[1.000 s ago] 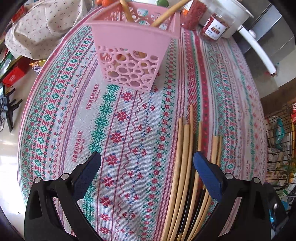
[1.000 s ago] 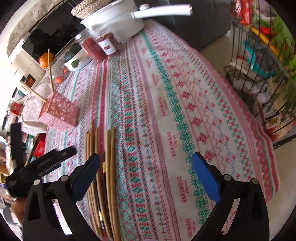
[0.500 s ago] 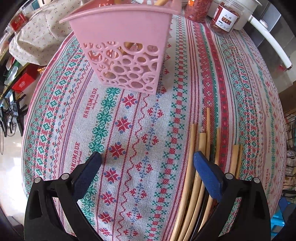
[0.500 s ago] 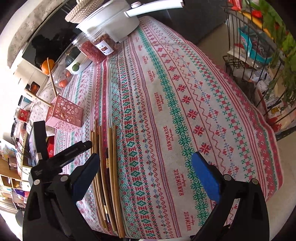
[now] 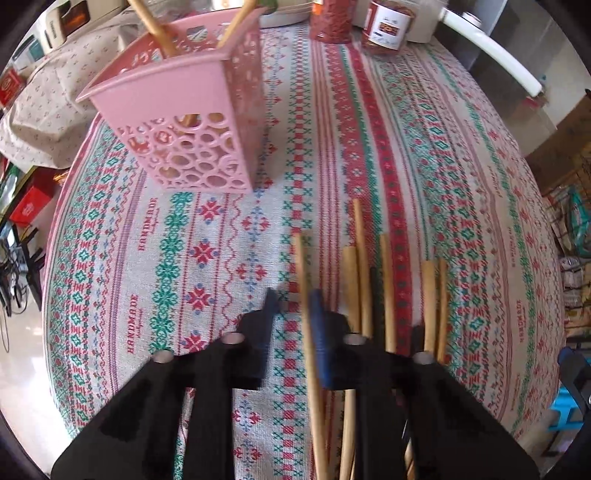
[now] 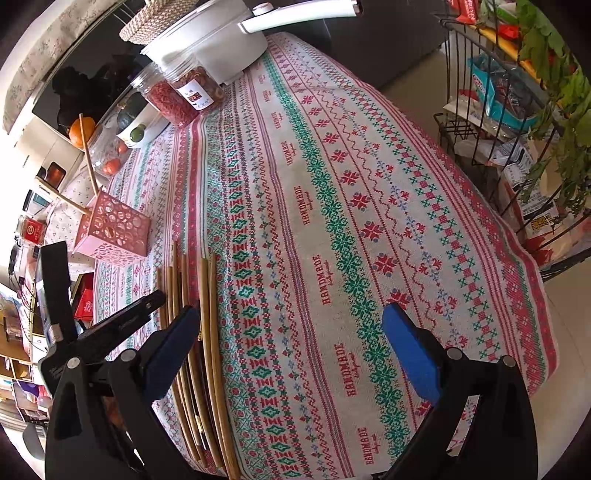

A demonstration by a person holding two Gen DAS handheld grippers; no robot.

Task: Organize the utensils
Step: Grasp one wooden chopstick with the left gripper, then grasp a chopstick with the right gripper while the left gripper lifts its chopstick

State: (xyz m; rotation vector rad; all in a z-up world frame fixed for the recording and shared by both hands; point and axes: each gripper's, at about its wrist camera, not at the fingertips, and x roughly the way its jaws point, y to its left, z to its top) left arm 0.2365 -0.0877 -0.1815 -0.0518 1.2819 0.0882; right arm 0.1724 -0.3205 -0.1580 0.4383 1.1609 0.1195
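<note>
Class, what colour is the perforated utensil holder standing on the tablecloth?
Pink, with circular cut-outs; the utensil holder shows best in the left wrist view.

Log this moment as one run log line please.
left gripper: closing on leftmost chopstick | right gripper: open, empty | pink basket: two sticks inside | remaining chopsticks: on tablecloth

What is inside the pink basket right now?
Two wooden chopsticks stand in the pink basket, leaning apart and sticking out above its rim. Light wood shows through the wall's round holes. The basket's bottom is hidden by its walls, so anything lying there cannot be seen.
</note>
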